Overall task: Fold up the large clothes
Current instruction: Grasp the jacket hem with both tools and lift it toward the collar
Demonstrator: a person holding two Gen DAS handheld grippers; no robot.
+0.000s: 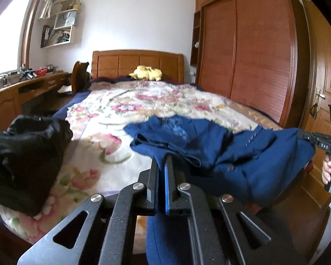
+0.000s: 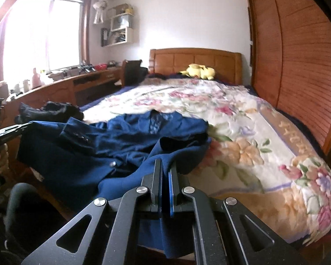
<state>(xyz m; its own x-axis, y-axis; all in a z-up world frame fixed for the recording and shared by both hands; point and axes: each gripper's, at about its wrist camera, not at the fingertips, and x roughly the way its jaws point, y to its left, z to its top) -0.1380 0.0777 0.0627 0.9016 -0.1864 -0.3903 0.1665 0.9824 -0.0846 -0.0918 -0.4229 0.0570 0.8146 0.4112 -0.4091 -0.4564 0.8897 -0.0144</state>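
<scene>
A navy blue jacket (image 1: pixel 242 154) lies rumpled across the foot of the bed, partly hanging over the edge; it also shows in the right wrist view (image 2: pixel 112 145). My left gripper (image 1: pixel 162 161) is shut on one edge of the jacket's fabric. My right gripper (image 2: pixel 165 165) is shut on another edge of the jacket. The right gripper also shows at the far right of the left wrist view (image 1: pixel 306 135), pinching the jacket's corner. The left gripper shows at the left edge of the right wrist view (image 2: pixel 26 125), holding the jacket's other corner.
The bed has a floral blanket (image 1: pixel 125 110) and a wooden headboard (image 1: pixel 139 64) with a yellow plush toy (image 1: pixel 146 72). A black garment (image 1: pixel 26 154) lies at the bed's left. A wooden wardrobe (image 1: pixel 253 50) stands right, a desk (image 1: pixel 28 86) left.
</scene>
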